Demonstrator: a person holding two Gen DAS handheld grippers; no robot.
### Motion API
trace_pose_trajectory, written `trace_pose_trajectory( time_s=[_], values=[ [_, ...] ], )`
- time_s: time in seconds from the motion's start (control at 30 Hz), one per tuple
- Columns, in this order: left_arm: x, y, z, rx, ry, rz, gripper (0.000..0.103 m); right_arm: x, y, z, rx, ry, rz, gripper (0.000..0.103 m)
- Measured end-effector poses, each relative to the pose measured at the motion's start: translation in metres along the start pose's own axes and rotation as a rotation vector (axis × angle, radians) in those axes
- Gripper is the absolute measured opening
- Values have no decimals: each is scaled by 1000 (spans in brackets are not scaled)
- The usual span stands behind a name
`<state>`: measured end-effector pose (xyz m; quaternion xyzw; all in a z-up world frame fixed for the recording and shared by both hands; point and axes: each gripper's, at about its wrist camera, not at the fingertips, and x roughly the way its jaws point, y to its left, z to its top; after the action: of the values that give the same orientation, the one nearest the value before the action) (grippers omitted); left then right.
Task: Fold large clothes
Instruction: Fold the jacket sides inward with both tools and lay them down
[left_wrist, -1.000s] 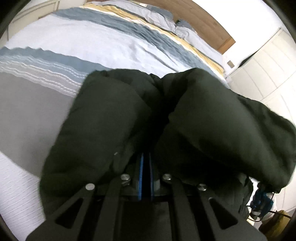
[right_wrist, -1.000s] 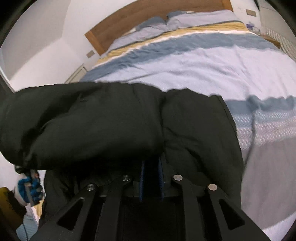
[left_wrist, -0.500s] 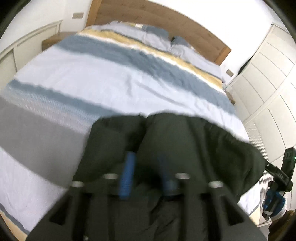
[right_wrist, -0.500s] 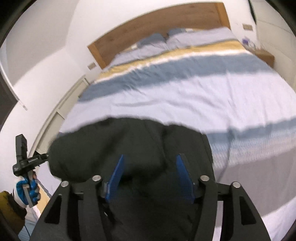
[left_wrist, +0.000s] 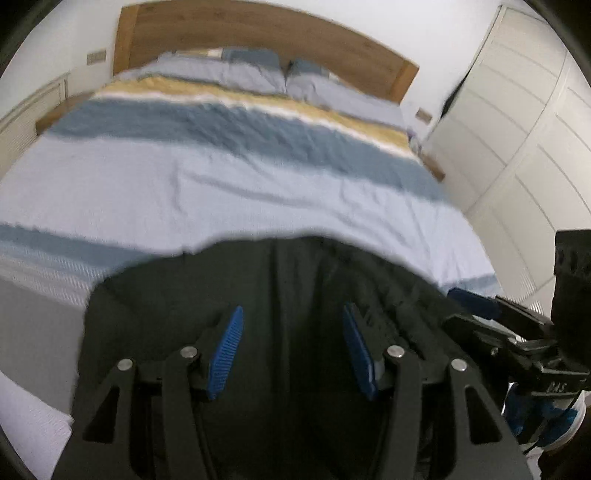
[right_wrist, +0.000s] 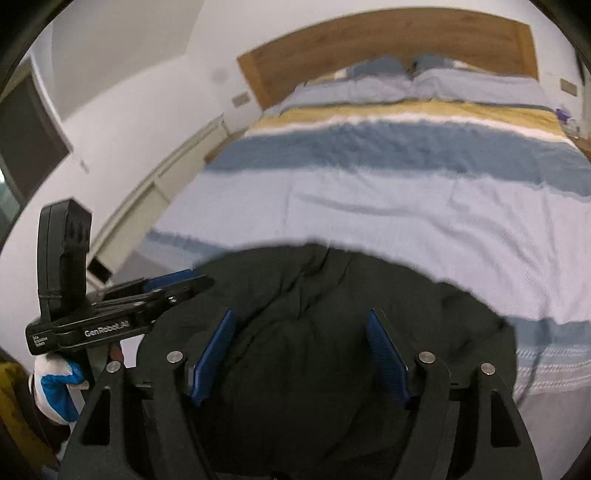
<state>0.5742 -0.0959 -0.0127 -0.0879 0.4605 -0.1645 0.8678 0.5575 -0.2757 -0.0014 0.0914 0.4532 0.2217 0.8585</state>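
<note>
My left gripper (left_wrist: 291, 347) stands apart, its jaws having just been opening, with nothing pinched between the blue pads. My right gripper (right_wrist: 301, 354) gapes wider, its jaws also just opening, and it too grips nothing. The dark garment (right_wrist: 332, 317) lies below and ahead of both, heaped on the striped bedcover (left_wrist: 229, 192).

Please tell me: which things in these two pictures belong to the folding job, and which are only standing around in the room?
Belong to the job:
- dark garment, lying on the bed
- left gripper, jaws just opened, nothing pinched
- right gripper, jaws just opened, nothing pinched
- striped bedcover, the work surface

Only standing around:
- pillows
- wooden headboard
- white wardrobe
</note>
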Motion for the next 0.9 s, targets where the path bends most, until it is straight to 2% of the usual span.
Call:
trace_pose_trajectory(
  time_s=[0.1,0.2,0.37,0.53,0.7,0.8,0.9],
  values=[
    [15,5,-38,34,44,63,53,17,-1,-32,-34,75,-16,75],
    [28,18,-75,34,74,108,54,36,-9,-71,-76,137,-70,75],
    [41,21,-117,85,54,152,54,56,-18,-115,-123,147,-120,75],
    [46,20,-118,81,78,161,54,61,-17,-124,-118,152,-159,75],
    [21,16,-110,77,105,159,54,42,-8,-116,-135,204,-168,75],
    [0,9,-104,93,65,165,54,22,-7,-110,-131,205,-163,75],
    [-21,-4,-92,105,-1,141,54,-6,-6,-101,-127,154,-148,75]
  ],
)
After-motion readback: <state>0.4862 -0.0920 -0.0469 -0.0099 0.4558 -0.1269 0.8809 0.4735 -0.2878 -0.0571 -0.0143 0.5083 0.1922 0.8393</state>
